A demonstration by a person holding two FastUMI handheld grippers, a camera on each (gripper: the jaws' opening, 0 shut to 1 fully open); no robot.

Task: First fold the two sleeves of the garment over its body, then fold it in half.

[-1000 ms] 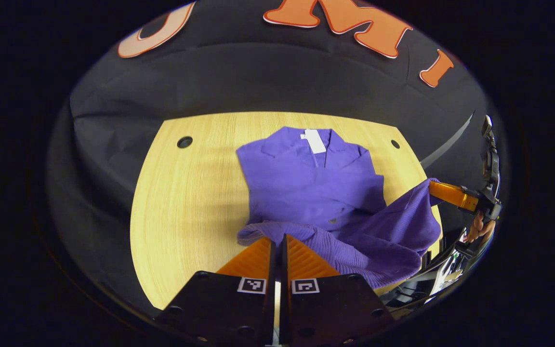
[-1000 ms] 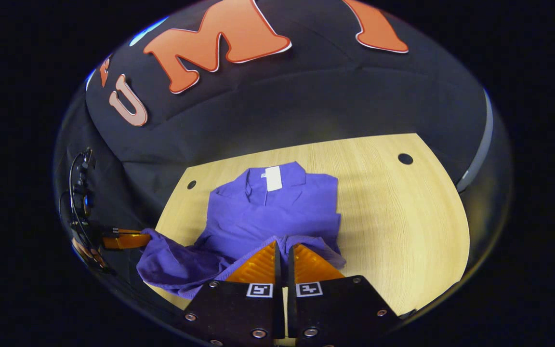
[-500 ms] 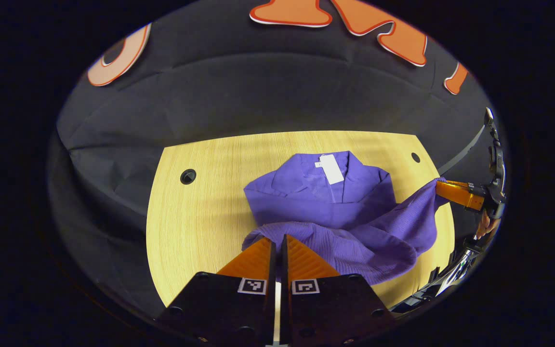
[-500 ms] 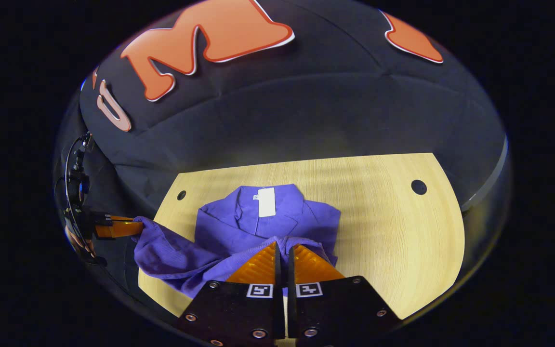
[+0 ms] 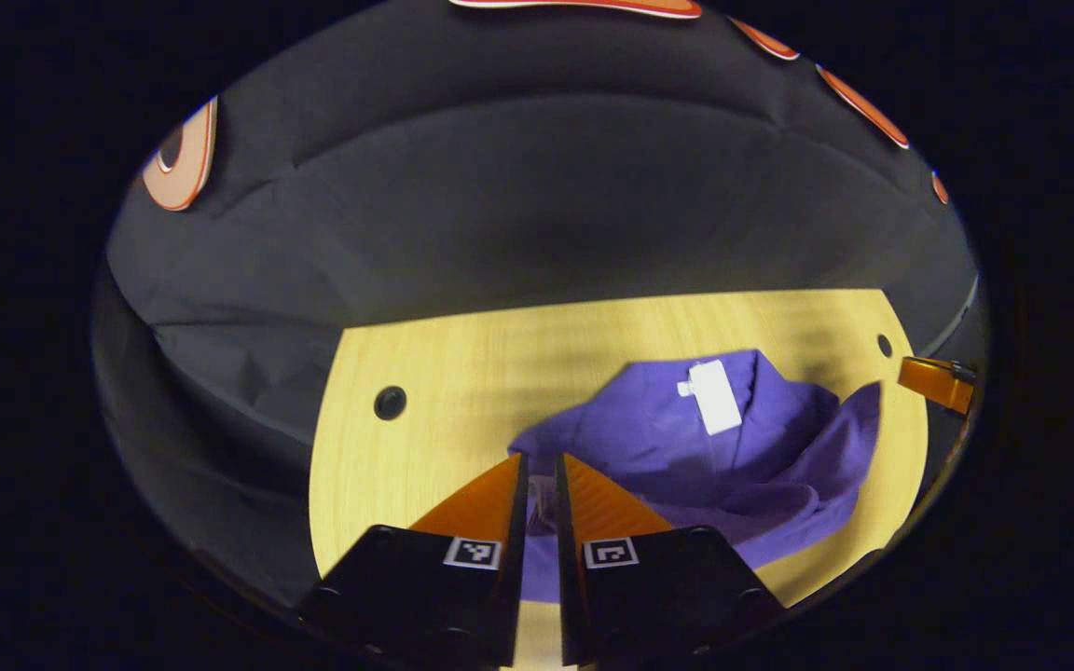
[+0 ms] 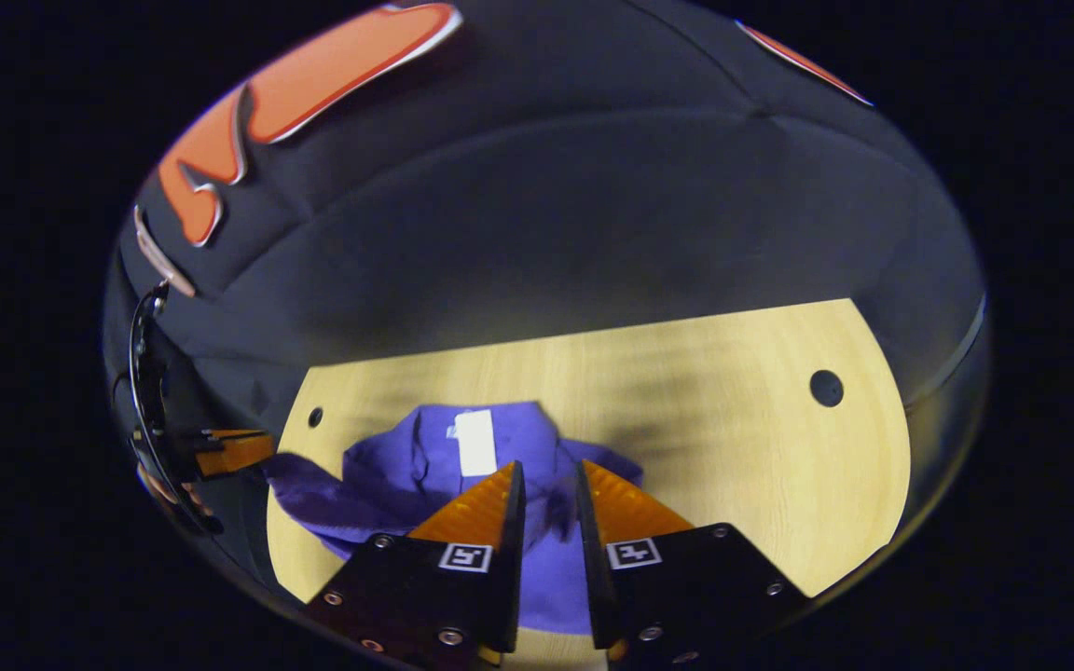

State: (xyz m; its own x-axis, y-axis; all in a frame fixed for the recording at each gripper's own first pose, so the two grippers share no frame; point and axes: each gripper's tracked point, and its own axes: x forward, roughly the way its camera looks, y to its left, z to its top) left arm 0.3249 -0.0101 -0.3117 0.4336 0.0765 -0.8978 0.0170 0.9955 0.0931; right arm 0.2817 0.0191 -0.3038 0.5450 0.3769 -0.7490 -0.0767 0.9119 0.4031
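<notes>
Wooden table [image 5: 406, 466], purple garment [image 5: 761, 466] near edge

Purple garment [image 5: 742, 466]: near hem hidden behind the left claw [image 5: 537, 471]; in the right gripper view, hidden behind the right claw [image 6: 546, 480]. Whether either claw's fingers touch the cloth: cannot tell. White tag [image 5: 712, 397]: print too small. Tabletop [image 6: 733, 419]: near edge cut off.

Ahead of me a light wooden counter [image 5: 462, 391] runs to a black cloth wall [image 5: 518, 205] rising behind its far edge. Round holes [image 5: 390, 403] sit near the counter's far corners.
</notes>
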